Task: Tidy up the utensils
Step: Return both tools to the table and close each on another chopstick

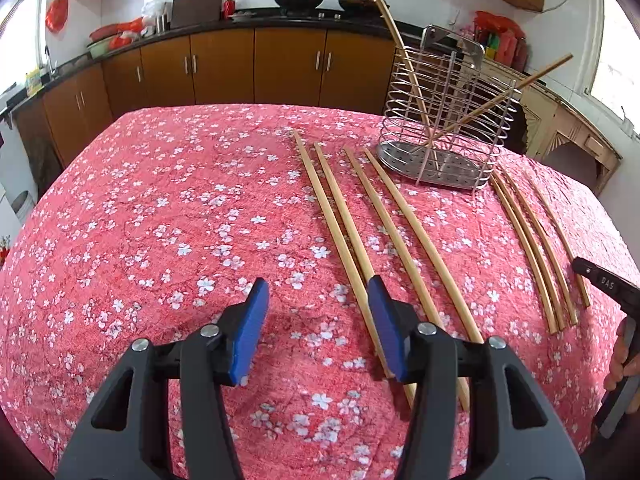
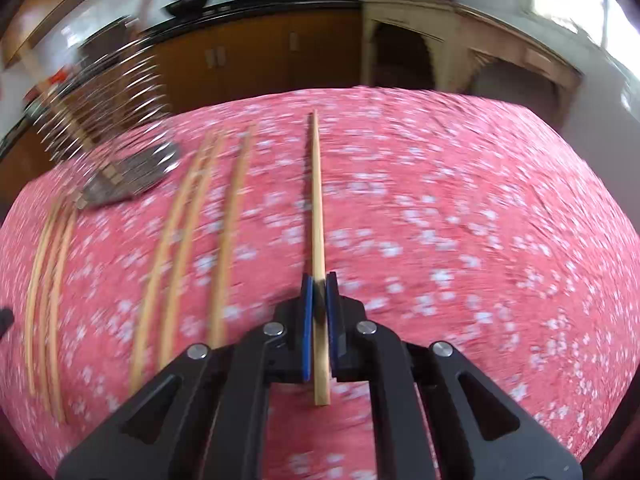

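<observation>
Floral tablecloth: chopstick clamped in right claw (tip forward).

We read only "DAS" in small white letters on the dark body of the right tool, off to the right of our left tool.

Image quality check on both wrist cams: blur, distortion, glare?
Left wrist: sharp; strong fisheye bend curves the chopsticks on the cloth and the table edge; window blown out. Right wrist: heavy motion blur on the wire holder and tablecloth; only the held chopstick and right gripper stay crisp.
</observation>
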